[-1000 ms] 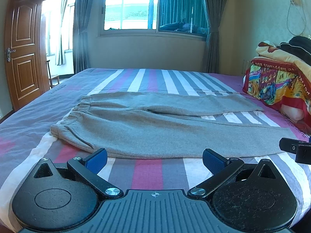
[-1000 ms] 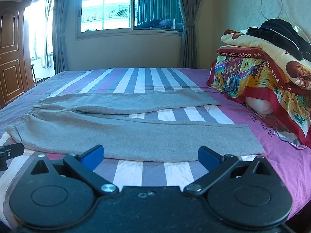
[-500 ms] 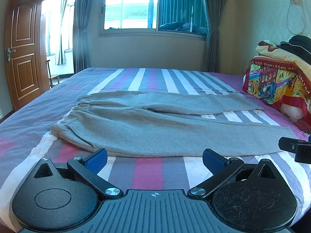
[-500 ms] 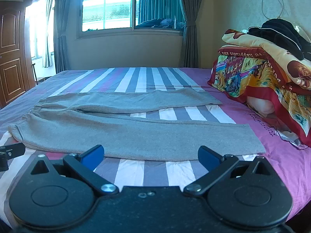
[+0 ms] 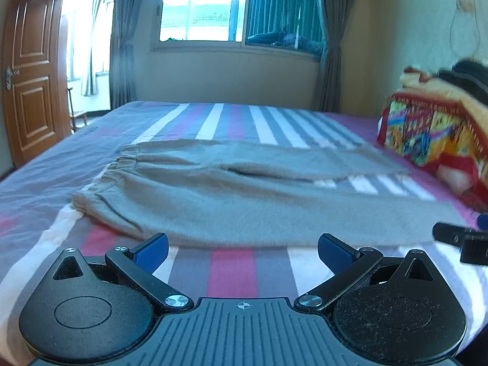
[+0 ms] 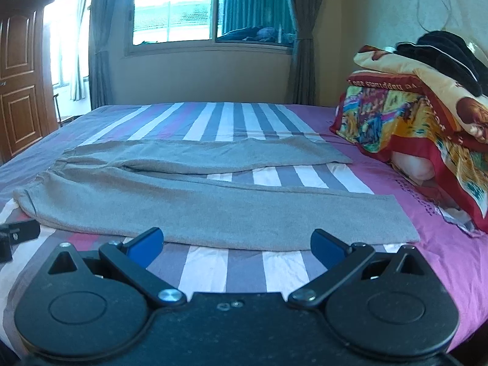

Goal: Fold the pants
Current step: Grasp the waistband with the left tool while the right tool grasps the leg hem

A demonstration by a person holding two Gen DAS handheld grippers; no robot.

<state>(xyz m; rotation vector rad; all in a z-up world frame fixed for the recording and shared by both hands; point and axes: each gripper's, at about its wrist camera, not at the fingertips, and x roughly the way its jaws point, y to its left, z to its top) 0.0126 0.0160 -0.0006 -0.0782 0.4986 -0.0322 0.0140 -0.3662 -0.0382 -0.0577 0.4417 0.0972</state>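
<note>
Left wrist view: the left gripper (image 5: 243, 248) hovers low over a striped bed (image 5: 231, 277), jaws wide and empty, just short of the near edge of grey sweatpants (image 5: 244, 201) lying flat, waistband to the left. Right wrist view: the right gripper (image 6: 237, 244), jaws also wide and empty, faces the sweatpants' (image 6: 213, 207) near leg; folded blankets (image 6: 421, 116) are stacked at right.

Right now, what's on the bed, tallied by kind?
Grey pants: 1
Patterned quilts, stacked: 2
Black garment on top: 1
Pale pillow under them: 1
Total: 5
</note>
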